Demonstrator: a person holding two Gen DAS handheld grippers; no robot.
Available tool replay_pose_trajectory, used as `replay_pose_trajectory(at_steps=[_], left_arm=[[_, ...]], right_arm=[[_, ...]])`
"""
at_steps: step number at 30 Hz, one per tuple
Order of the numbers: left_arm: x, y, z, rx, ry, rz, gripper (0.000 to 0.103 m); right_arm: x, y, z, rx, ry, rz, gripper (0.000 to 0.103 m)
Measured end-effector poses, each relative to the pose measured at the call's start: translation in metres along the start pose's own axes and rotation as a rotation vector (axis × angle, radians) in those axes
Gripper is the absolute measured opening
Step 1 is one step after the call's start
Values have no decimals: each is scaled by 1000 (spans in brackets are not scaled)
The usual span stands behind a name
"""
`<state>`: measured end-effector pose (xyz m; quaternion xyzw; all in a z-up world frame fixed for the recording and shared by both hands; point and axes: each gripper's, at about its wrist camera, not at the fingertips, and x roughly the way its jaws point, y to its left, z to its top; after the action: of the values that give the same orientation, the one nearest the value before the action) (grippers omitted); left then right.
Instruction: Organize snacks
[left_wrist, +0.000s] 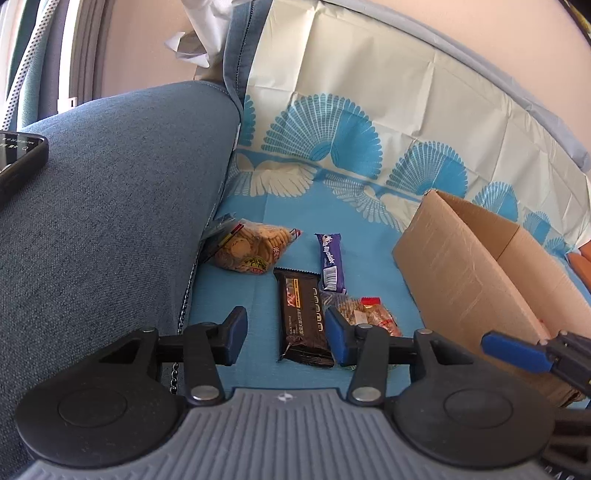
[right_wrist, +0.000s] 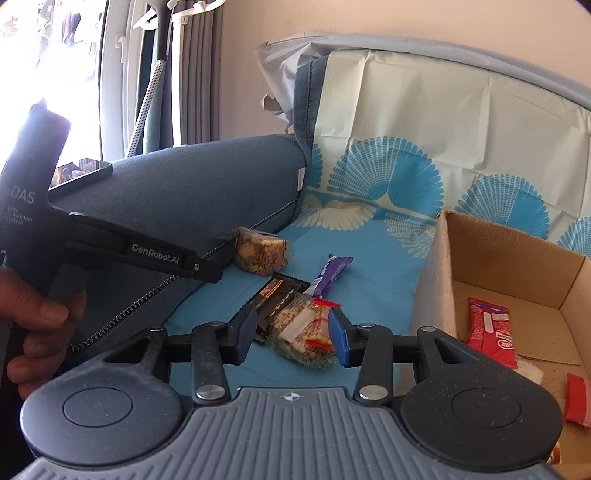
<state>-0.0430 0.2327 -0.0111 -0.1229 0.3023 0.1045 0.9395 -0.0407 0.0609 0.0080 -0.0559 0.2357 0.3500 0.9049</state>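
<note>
from the left wrist view i see my left claw (left_wrist: 286, 338) spread wide with nothing between its blue pads, hanging over the blue patterned cloth (left_wrist: 236, 295) on the sofa. a dark chocolate bar (left_wrist: 303, 318) lies just ahead, between the two fingers' line. beyond it a purple wafer bar (left_wrist: 331, 261) lies lengthwise, and a clear bag of round biscuits (left_wrist: 248, 248) sits against the blue sofa cushion (left_wrist: 110, 206). a clear packet of nutty snack with red print (left_wrist: 369, 314) lies right of the chocolate bar, partly behind the right finger. a cardboard box (left_wrist: 461, 266) stands open to the right. one blue finger of the right claw (left_wrist: 517, 352) pokes in beside the box. a phone (left_wrist: 20, 158) rests on the cushion.

from the right wrist view my right claw (right_wrist: 291, 336) is wide open too, its pads either side of the nutty packet (right_wrist: 301, 332); i cannot tell whether they touch it. the chocolate bar (right_wrist: 275, 295) and purple bar (right_wrist: 330, 275) lie behind, the biscuit bag (right_wrist: 260, 254) further back. the box (right_wrist: 517, 251) holds red packets (right_wrist: 491, 332). the left claw's body (right_wrist: 155, 253) and the hand (right_wrist: 40, 325) gripping it show at left.
</note>
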Motion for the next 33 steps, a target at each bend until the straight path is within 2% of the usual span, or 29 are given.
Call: replay_pose_trajectory(at_steps=[2,6,33], left_arm=[[1,-1,0,4,3,7,51],[2,-3,0,19,14,15,55],[7,-7,-2,45,27,36,59]], right_arm=[[1,3,-3,-8,14,4,45],[2,6,-6,-13,45,23,55],[4,5,-5,-13,61,35,58]])
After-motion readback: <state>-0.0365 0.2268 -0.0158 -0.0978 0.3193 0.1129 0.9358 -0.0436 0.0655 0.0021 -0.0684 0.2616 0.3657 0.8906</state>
